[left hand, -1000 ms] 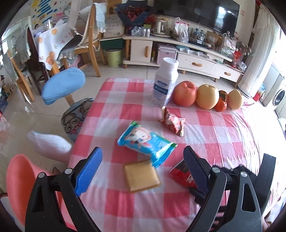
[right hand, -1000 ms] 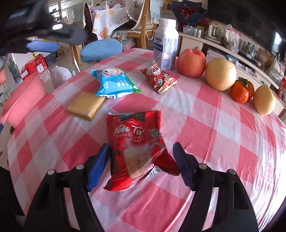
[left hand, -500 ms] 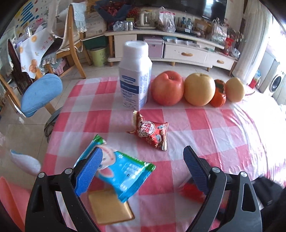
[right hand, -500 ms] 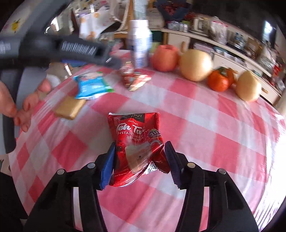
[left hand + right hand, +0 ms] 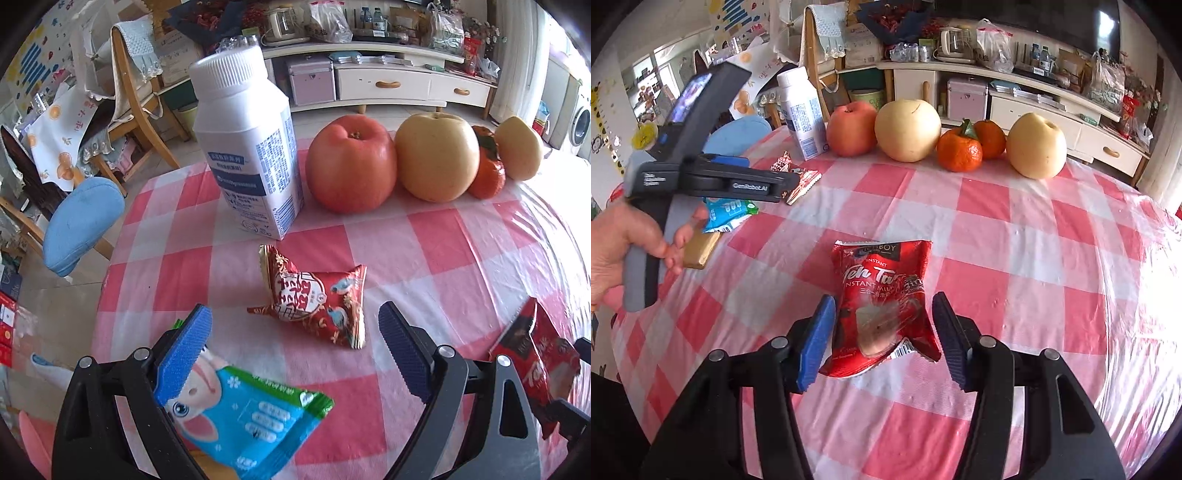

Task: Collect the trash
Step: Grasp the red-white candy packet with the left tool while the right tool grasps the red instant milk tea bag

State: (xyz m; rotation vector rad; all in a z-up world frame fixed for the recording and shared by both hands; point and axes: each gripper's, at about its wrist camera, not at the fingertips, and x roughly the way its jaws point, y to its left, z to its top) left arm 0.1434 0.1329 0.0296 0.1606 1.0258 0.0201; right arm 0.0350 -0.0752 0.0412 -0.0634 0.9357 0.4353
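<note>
In the left wrist view my left gripper (image 5: pixel 291 347) is open above the checked tablecloth, with a small red snack wrapper (image 5: pixel 314 299) lying just ahead between its jaws. A blue rabbit-print wrapper (image 5: pixel 243 413) lies under its left finger. In the right wrist view my right gripper (image 5: pixel 884 338) straddles a red instant tea packet (image 5: pixel 882 302); its jaws stand close on both sides, with narrow gaps showing. The left gripper's body (image 5: pixel 713 181) shows at the left there, held by a hand.
A white milk bottle (image 5: pixel 247 147), a red apple (image 5: pixel 351 162), two yellow pears (image 5: pixel 437 158), and oranges (image 5: pixel 960 151) stand along the far side of the table. A tan flat square (image 5: pixel 700 245) lies near the left edge. Chairs stand beyond the table.
My left gripper has moved forward over the blue wrapper toward the small red wrapper. My right gripper's jaws have narrowed around the red tea packet.
</note>
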